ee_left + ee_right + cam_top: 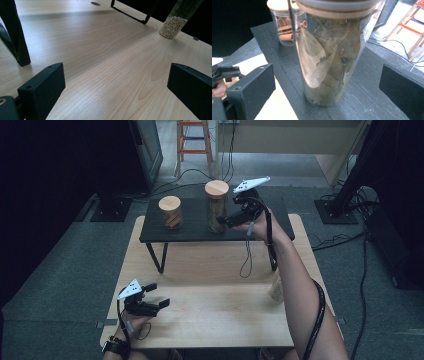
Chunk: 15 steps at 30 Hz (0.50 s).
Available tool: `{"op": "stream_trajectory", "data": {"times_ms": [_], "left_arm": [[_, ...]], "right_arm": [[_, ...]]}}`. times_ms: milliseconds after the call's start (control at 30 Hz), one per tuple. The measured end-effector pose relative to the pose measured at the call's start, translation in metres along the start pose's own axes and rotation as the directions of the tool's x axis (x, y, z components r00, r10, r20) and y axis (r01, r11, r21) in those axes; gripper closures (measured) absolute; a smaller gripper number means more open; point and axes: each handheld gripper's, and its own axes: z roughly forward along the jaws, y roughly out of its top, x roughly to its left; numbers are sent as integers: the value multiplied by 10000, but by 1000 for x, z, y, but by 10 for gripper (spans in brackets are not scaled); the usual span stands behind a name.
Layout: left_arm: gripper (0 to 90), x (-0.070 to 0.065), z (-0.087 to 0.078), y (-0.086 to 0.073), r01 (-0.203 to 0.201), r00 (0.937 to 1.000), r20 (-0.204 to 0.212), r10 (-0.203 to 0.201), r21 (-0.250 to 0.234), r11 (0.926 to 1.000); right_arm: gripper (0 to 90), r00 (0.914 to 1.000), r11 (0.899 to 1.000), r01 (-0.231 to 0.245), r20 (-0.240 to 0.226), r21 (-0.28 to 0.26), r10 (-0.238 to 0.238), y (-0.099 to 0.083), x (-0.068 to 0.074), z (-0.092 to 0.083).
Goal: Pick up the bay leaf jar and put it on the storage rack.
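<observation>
Nearest the person, the left gripper [159, 296] rests low over the pale wooden table [215, 320], wrist bent, its jaws wide apart with bare wood between them. The right forearm stretches forward and slightly left across the table, past a small jar of pale grains [172, 27] that stands near the table's right edge. The right gripper [225, 221] is held level at the raised black shelf [190, 235], jaws apart either side of the tall leaf jar [332, 62], apparently not yet touching the glass. Farther left on the shelf stands a shorter jar of cinnamon sticks [170, 212].
</observation>
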Motion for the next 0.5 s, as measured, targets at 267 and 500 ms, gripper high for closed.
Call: {"op": "stream_trajectory", "data": {"times_ms": [267, 500], "left_arm": [[16, -1, 0, 0, 9, 10000, -48, -9, -25, 10000], [16, 0, 0, 0, 22, 10000, -23, -22, -22, 10000]], "right_arm": [[5, 9998, 9998, 175, 5, -122, -175, -3, 5, -11], [5, 9998, 9995, 217, -28, -208, -218, -9, 8, -22]]}}
